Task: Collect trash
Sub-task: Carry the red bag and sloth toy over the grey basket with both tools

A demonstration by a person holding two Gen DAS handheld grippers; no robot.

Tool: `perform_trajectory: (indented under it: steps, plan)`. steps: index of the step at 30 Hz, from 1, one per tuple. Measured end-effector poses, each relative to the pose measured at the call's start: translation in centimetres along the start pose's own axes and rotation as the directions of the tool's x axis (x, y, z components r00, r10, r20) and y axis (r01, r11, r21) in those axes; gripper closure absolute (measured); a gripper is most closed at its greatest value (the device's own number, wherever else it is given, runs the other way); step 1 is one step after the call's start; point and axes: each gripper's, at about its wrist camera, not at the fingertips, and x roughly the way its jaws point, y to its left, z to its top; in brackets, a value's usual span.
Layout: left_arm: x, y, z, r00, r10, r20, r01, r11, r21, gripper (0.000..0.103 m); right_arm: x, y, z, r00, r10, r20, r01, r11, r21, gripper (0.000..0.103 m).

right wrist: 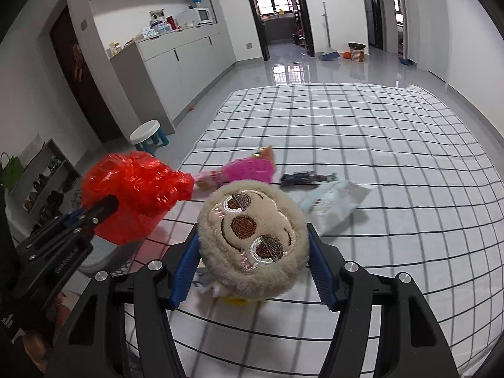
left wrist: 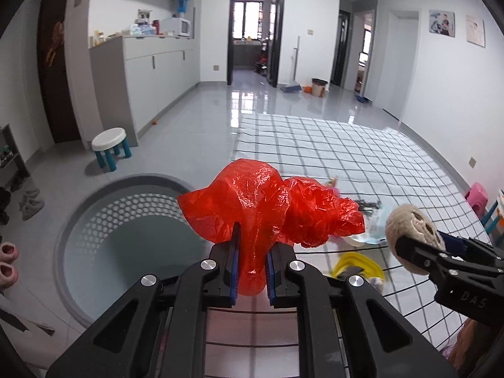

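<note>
The left gripper (left wrist: pixel 252 271) is clamped on a crumpled red plastic bag (left wrist: pixel 267 204), its blue pads pinching the bag's lower neck while the bulk billows above the fingers. The bag is held clear of the bed, above the bed's left edge, with the round grey perforated bin (left wrist: pixel 132 230) standing on the floor just beside that edge. The right gripper (right wrist: pixel 255 252) is closed around a round beige plush toy (right wrist: pixel 255 239), its pads pressing the toy's sides above the checked bedsheet (right wrist: pixel 378 145). To finish the step well, the bag should probably be carried fully over the bin's mouth before the grip is loosened, since thin film drifts and may catch on the rim. Open room lies to the left, over the bin and the bare floor; the white stool (left wrist: pixel 110 145) stands well apart. Remaining items, a pink toy (right wrist: pixel 249 170), a dark wrapper (right wrist: pixel 302 179) and a pale packet (right wrist: pixel 334 203), lie near the middle of the bed.
</note>
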Motion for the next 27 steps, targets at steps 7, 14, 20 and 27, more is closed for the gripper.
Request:
perform_trajectory:
  steps: [7, 14, 20, 27]
  plan:
    - [-1.1, 4.7, -0.5, 0.996, 0.092, 0.009, -0.092, 0.995, -0.04, 0.089, 1.4, 4.3, 0.2, 0.998, 0.056, -0.019, -0.057, 0.997, -0.06, 0.042]
    - [-2.0, 10.0, -1.2, 0.989, 0.143, -0.03, -0.145, 0.985, -0.091, 0.089, 2.2, 9.0, 0.8, 0.989, 0.14, -0.038, -0.143, 0.984, -0.106, 0.042]
    - [-2.4, 13.7, -1.1, 0.982, 0.184, -0.049, -0.189, 0.973, -0.132, 0.089, 2.8, 13.2, 1.7, 0.979, 0.198, -0.049, -0.203, 0.968, -0.149, 0.042]
    - [-2.9, 16.9, -0.7, 0.973, 0.223, -0.061, -0.23, 0.957, -0.175, 0.089, 4.0, 16.2, 2.7, 0.973, 0.224, -0.061, -0.232, 0.953, -0.194, 0.042]
